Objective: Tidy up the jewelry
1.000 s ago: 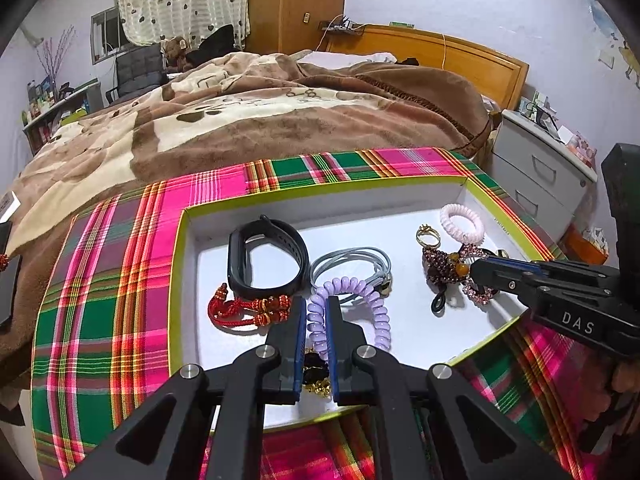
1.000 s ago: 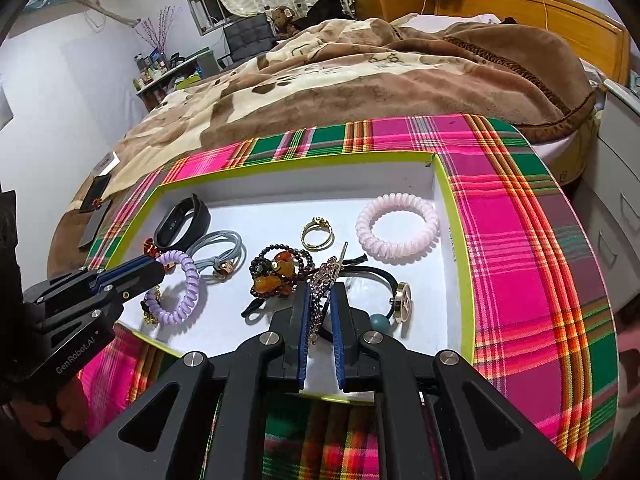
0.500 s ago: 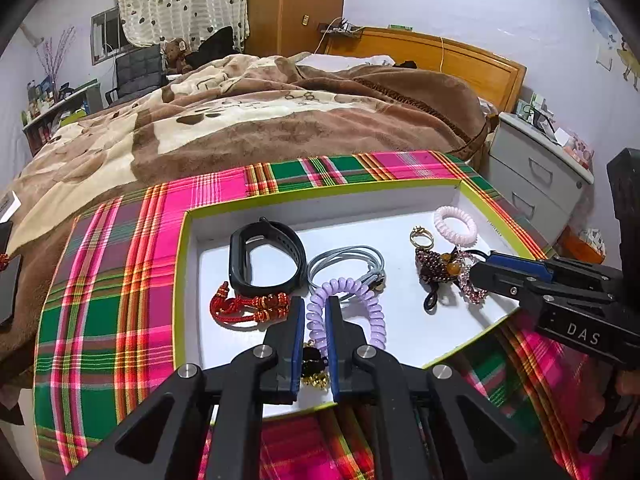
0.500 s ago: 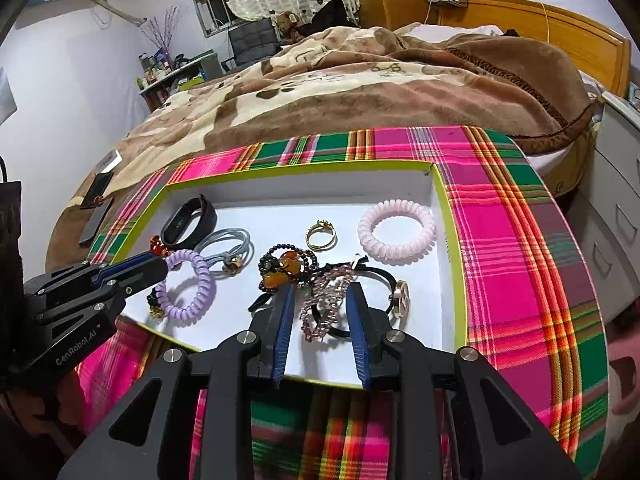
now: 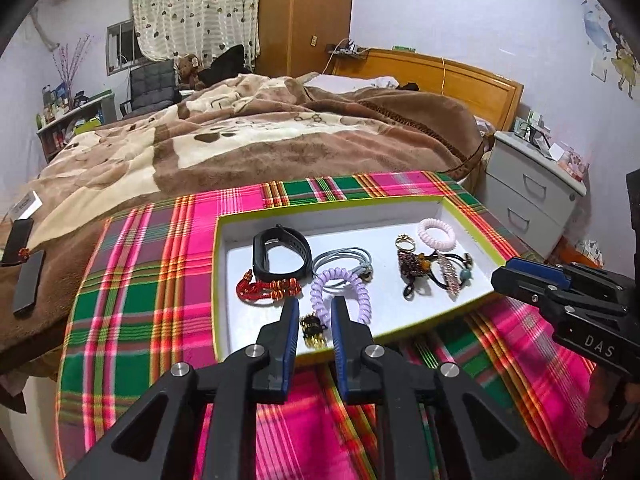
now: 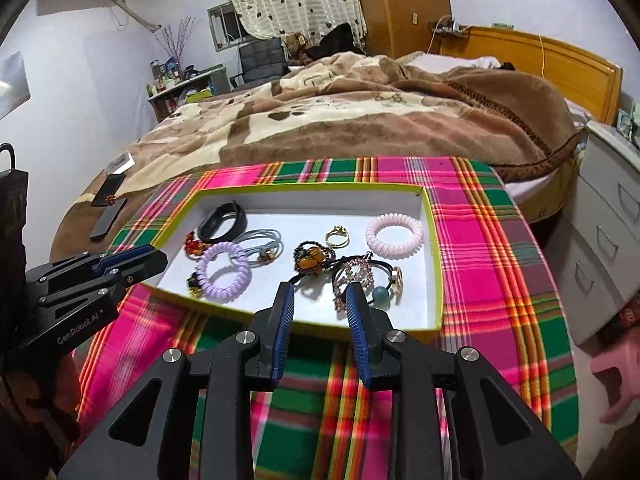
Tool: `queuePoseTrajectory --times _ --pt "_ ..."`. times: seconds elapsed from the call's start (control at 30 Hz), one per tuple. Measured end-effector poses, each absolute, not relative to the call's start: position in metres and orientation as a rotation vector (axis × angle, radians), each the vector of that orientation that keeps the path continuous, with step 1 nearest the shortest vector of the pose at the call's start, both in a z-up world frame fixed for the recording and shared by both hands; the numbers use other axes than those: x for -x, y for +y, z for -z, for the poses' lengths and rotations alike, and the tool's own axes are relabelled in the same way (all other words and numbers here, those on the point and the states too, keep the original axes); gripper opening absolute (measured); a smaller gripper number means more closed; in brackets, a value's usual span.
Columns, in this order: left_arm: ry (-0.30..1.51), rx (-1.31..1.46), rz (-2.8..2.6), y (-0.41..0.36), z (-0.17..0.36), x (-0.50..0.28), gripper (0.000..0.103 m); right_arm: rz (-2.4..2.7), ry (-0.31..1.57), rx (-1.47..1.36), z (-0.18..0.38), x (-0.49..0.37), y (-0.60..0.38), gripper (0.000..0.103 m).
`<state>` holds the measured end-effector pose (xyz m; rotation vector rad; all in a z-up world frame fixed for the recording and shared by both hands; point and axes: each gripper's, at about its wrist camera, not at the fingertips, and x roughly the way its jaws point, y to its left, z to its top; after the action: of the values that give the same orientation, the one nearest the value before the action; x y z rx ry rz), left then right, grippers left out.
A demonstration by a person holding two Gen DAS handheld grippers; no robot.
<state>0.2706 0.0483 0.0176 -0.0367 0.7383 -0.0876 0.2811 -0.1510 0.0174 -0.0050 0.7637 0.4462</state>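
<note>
A white tray with a lime rim [image 5: 218, 280] lies on plaid cloth and holds a black band [image 5: 280, 254], a lilac spiral tie [image 5: 340, 296], a gold ring [image 6: 337, 236], a pink spiral tie [image 6: 394, 234] and several other pieces. My left gripper [image 5: 315, 308] hovers over the tray's near edge with its jaws opening. A small gold-and-black piece [image 5: 312, 330] lies in the tray under the gap, untouched by the pads. My right gripper [image 6: 319, 296] stands open and empty just short of the rhinestone clip [image 6: 354, 276], which rests in the tray.
The plaid cloth [image 6: 480, 240] covers a table at the foot of a bed with a brown blanket [image 5: 260, 148]. Two dark phones [image 5: 28, 276] lie to the left. A grey nightstand [image 5: 532, 196] stands to the right. A hand [image 6: 616, 364] shows at the right edge.
Both grippers have opened and pulled back and up from the tray. The right one let go of the rhinestone clip, the left one let go of the small gold-and-black piece.
</note>
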Motion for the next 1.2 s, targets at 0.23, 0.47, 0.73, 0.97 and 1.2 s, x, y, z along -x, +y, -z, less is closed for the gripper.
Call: queuePoseTrajectory --times 0.23,0.47,0.73,0.97,1.2 --pt "0.693 0.025 0.081 0.038 -0.033 -0.222 0.016 -0.445 0.710 0.013 -0.033 -0.237 -0.158 0.028" --pt "0.662 0.020 0.077 0.027 -0.041 -0.172 0.016 -0.441 0.678 0.015 -0.038 -0.187 -0.167 0.028" --pt "0.657 0.033 0.049 0.022 -0.036 -0.123 0.016 -0.429 0.661 0.011 -0.033 -0.137 -0.177 0.028" --pt "0.641 0.028 0.036 0.019 -0.031 -0.090 0.016 -0.396 0.635 0.032 -0.027 -0.106 -0.181 0.028" --pt "0.609 0.036 0.034 0.018 -0.026 -0.062 0.016 -0.374 0.609 0.055 -0.020 -0.080 -0.182 0.028"
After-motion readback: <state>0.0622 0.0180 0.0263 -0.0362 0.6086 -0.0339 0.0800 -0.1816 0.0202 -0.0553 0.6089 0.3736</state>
